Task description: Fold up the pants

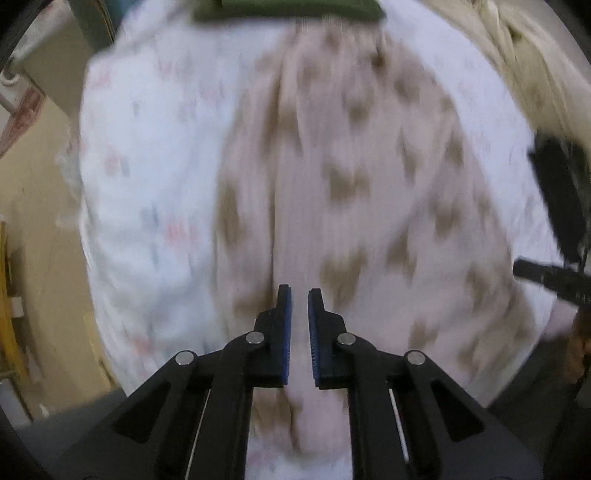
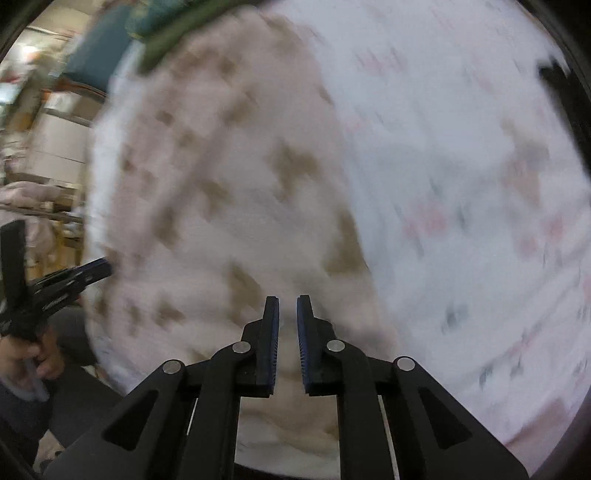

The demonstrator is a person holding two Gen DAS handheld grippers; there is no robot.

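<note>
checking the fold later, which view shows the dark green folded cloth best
Left wrist view: the green cloth lies flat across the top edge, beyond the spotted pants. The right wrist view shows only a blurred, slanted strip of it at the upper left.

left wrist: steeply down, close over pale pink brown-spotted fabric pants [image 1: 332, 184] | right wrist: same pants [image 2: 221, 192], at 10 o'clock

Item: pants [image 1: 354, 192], the one garment in play.
Colour: pale pink, scattered with olive-brown blotches; motion blur hides the exact print.
Texture: faint lengthwise ribbing in the left wrist view.
Pose: spread out mostly flat, running away from both cameras, with a long crease or seam down the middle.
Place: on a white bed sheet [image 1: 147, 177] with small red and blue marks.
Near end: the fabric passes between both grippers' pads.
</note>
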